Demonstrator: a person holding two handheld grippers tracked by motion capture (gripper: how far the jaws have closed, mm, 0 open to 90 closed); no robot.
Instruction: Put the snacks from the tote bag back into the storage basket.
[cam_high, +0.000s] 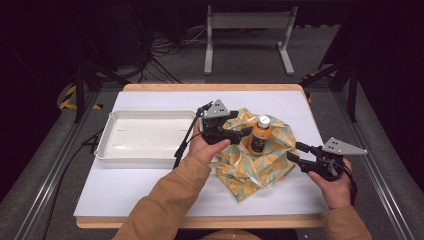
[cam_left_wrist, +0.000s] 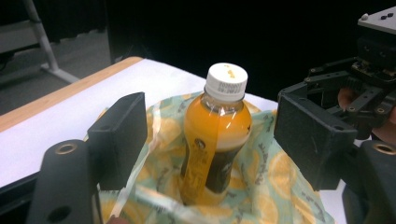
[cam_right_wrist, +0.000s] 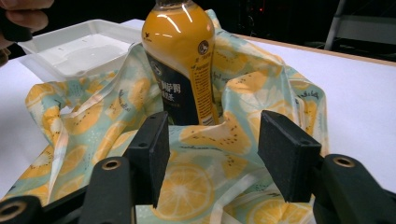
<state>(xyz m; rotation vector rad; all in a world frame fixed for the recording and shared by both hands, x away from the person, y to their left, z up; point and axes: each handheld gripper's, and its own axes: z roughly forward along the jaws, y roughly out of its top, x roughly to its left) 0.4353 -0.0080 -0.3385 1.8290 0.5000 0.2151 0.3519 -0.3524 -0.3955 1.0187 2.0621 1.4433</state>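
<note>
A bottle of orange drink (cam_high: 260, 135) with a white cap stands upright on a crumpled teal cloth printed with orange slices (cam_high: 250, 167). The cloth's folds rise around the bottle's base. My left gripper (cam_high: 242, 125) is just left of the bottle, open. In the left gripper view the bottle (cam_left_wrist: 217, 135) stands a little beyond my open left gripper (cam_left_wrist: 212, 133). My right gripper (cam_high: 296, 152) hovers open at the cloth's right edge. In the right gripper view my right gripper (cam_right_wrist: 217, 142) stands over the cloth (cam_right_wrist: 196, 186), short of the bottle (cam_right_wrist: 180, 60).
A white tray (cam_high: 107, 135) lies left of the cloth, with nothing in it. White sheet covers the table (cam_high: 150, 185). A grey metal stand (cam_high: 247, 22) is on the floor beyond the far edge.
</note>
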